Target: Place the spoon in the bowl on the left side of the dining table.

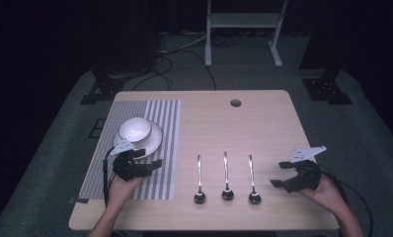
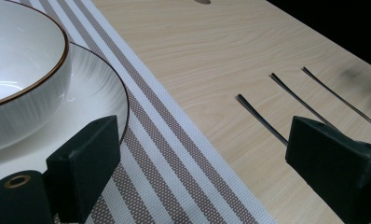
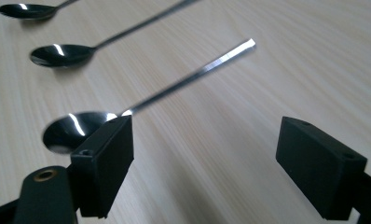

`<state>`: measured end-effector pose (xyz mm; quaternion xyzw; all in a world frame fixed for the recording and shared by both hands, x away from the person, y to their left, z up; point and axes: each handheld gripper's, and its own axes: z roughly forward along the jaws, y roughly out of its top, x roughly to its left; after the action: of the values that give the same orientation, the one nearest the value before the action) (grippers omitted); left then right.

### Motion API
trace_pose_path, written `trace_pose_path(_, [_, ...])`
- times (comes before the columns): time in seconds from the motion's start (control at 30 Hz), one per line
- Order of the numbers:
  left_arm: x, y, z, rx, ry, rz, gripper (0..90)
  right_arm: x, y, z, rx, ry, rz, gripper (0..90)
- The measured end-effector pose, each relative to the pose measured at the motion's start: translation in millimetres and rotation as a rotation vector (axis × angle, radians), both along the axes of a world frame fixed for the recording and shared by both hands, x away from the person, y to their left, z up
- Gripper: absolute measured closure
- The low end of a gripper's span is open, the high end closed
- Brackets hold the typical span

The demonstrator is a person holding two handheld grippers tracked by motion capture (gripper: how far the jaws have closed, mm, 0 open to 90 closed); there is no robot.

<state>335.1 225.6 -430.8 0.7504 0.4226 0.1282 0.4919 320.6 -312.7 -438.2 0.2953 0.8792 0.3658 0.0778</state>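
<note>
On the table, we held the right gripper wide open and empty at three o'clock of the nearest spoon; our left gripper, likewise gaping and empty, hovered over the striped mat at six o'clock of the bowl.

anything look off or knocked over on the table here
Nothing stands out: the white bowl sits upright on its white plate on the striped placemat, and the three metal spoons lie parallel, evenly spaced.

table: wood | on it: striped placemat; three spoons
</note>
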Motion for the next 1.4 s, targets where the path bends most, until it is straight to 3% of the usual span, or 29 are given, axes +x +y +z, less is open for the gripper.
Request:
trace_pose_path(0.3, [-2.1,5.2,1.3,-0.024,-0.001,0.020,9.1,11.2,51.0,9.4,-0.063,0.009,0.139,17.8])
trace_pose_path(0.33, [-1.6,5.5,0.8,-0.022,0.001,0.015,9.1,12.4,65.6,9.5,-0.088,0.017,0.174,17.8])
trace_pose_path(0.7, [-3.6,4.5,1.0,-0.016,-0.002,0.008,9.1,13.0,119.1,15.7,-0.163,0.018,0.322,17.8])
trace_pose_path(1.1, [-2.0,5.5,-2.8,-0.025,0.020,0.001,9.1,10.7,136.0,13.6,-0.188,0.031,0.379,22.4])
trace_pose_path(1.27, [0.1,7.7,-5.6,-0.068,0.042,0.004,9.1,8.7,143.6,12.4,-0.190,0.030,0.411,30.2])
trace_pose_path(1.4, [1.7,10.4,-8.2,-0.070,0.054,0.015,9.1,5.1,151.2,11.0,-0.207,0.019,0.443,40.8])
